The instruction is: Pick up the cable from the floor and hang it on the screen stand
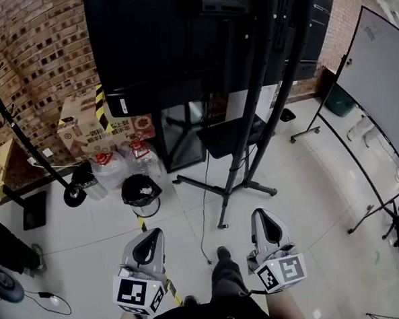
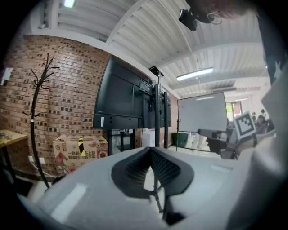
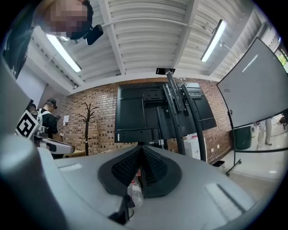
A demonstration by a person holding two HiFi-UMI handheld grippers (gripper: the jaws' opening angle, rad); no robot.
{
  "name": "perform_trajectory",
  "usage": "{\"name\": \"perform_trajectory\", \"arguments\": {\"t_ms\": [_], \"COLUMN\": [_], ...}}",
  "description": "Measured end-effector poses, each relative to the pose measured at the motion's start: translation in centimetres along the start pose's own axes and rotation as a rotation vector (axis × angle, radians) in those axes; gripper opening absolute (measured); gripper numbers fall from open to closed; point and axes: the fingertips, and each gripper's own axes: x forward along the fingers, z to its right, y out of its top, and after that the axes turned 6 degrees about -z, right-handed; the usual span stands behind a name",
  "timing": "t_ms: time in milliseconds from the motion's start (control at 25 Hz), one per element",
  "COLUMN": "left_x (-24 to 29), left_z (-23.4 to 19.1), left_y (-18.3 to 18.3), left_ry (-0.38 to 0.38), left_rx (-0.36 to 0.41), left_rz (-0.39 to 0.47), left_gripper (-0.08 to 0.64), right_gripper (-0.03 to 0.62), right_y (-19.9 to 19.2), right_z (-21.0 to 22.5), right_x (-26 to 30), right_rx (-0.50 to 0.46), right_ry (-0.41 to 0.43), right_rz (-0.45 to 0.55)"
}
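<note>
Scene: a white tiled floor (image 1: 302, 183) that ends at a brick wall, seen from above in the head view.
Cable: a thin dark cable (image 1: 203, 229) lies on the floor. It runs from under the screen stand towards the person, and its loose end rests just beside the person's shoe (image 1: 223, 254), between the two grippers and touched by neither.
Screen stand: a black screen stand (image 1: 254, 111) on spread legs stands mid-floor and carries a large black screen (image 1: 165, 36) whose back faces the camera.
Left gripper: the left gripper (image 1: 152, 234) is held low over the floor, left of the cable, pointing at the stand. In its own view the jaws seem to meet at the tips, with only floor and a stand leg showing through the gap behind them; it holds nothing.
Right gripper: the right gripper (image 1: 260, 214) is right of the cable and also points at the stand. Its jaws are pressed together and grip nothing.
Marker cubes: one sits at the rear of each gripper, close to the person's body.
Wall side, left: a printed cardboard box (image 1: 83, 129) stands against the brick wall, with two large water jugs (image 1: 109, 169) in front of it and a black bin (image 1: 141, 191) just beside them.
Coat rack: a black coat rack (image 1: 23, 139) stands left of the jugs.
Floor tape: a yellow and black strip (image 1: 172, 288) runs from the bin towards the person.
Right side: a whiteboard (image 1: 384, 90) on a wheeled frame stands well apart from the stand.
</note>
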Motion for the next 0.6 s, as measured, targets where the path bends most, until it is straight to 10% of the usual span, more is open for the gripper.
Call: {"name": "perform_trajectory", "arguments": {"t_ms": [600], "left_x": [17.4], "left_z": [-1.9], "left_y": [-2.6], "left_ry": [0.134], "left_rx": [-0.132], "left_rz": [-0.141], "left_gripper": [0.005], "right_gripper": [0.008], "right_y": [-12.3], "right_z": [12.4], "right_x": [18.9], "right_rx": [0.002], "right_ry": [0.240], "right_rz": [-0.250]}}
